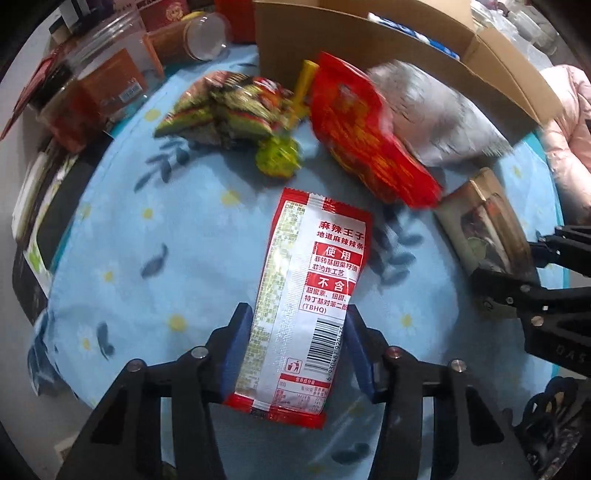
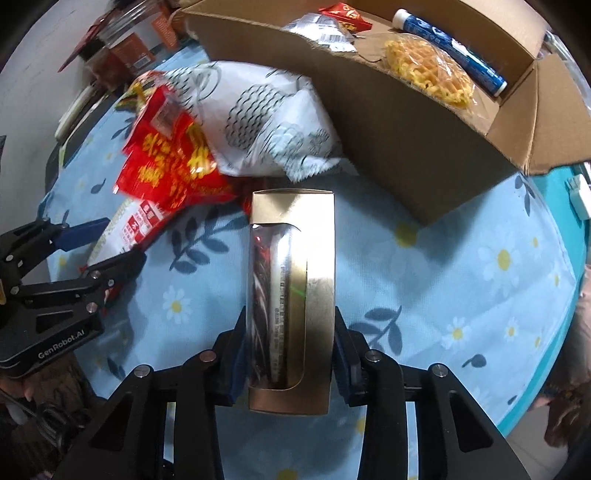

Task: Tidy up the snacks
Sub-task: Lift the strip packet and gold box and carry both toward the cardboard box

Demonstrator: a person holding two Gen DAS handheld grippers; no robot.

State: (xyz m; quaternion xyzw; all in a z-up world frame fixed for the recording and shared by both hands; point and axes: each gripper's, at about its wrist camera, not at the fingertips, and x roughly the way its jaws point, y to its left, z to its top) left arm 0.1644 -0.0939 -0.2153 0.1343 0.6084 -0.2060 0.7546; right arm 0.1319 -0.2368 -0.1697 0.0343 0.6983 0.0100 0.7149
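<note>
My left gripper [image 1: 295, 317] is shut on a red and white spicy-strip packet [image 1: 306, 280], held above the blue flowered tablecloth [image 1: 155, 236]. My right gripper [image 2: 290, 328] is shut on a gold window box [image 2: 295, 291] with a foil snack inside; the box also shows at the right of the left wrist view [image 1: 484, 225]. A red snack bag [image 1: 365, 133] [image 2: 173, 162] and a white patterned bag [image 1: 436, 114] [image 2: 258, 118] lean against an open cardboard box [image 2: 406, 147]. Green packets [image 1: 229, 107] lie behind.
The cardboard box holds a yellow noodle snack [image 2: 428, 70], a blue tube [image 2: 454, 48] and small packets [image 2: 332, 26]. Clear jars [image 1: 107, 74] and boxes crowd the far left. A pink garment [image 1: 569, 129] lies at the right.
</note>
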